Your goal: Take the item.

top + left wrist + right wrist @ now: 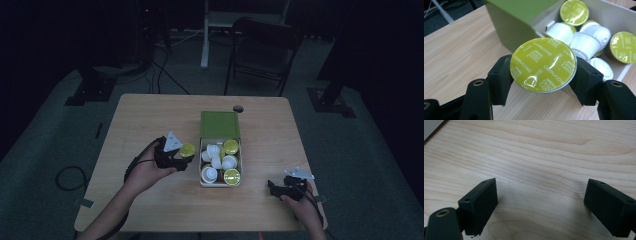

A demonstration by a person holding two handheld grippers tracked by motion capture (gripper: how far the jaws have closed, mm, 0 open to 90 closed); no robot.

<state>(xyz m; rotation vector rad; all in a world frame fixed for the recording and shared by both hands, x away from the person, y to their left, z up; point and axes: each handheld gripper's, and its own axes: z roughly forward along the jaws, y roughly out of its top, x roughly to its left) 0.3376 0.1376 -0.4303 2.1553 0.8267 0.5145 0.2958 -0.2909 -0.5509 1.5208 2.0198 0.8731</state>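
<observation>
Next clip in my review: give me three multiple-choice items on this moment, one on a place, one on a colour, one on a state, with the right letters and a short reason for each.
1. Where is the box of capsules?
A. Near the middle of the table
B. On the chair
C. On the floor

2. What colour is the foil lid of the capsule in the left claw?
A. Red
B. Yellow-green
C. Blue

3. How does the right claw stand?
A. Shut on a capsule
B. Shut on the box
C. Open, nothing between its jaws

Answers:
1 A: the high view shows the box between the two hands, near the table's middle.
2 B: the left claw's view shows a yellow-green lid printed Cappuccino.
3 C: its own view shows the jaws wide apart over bare wood.
</observation>
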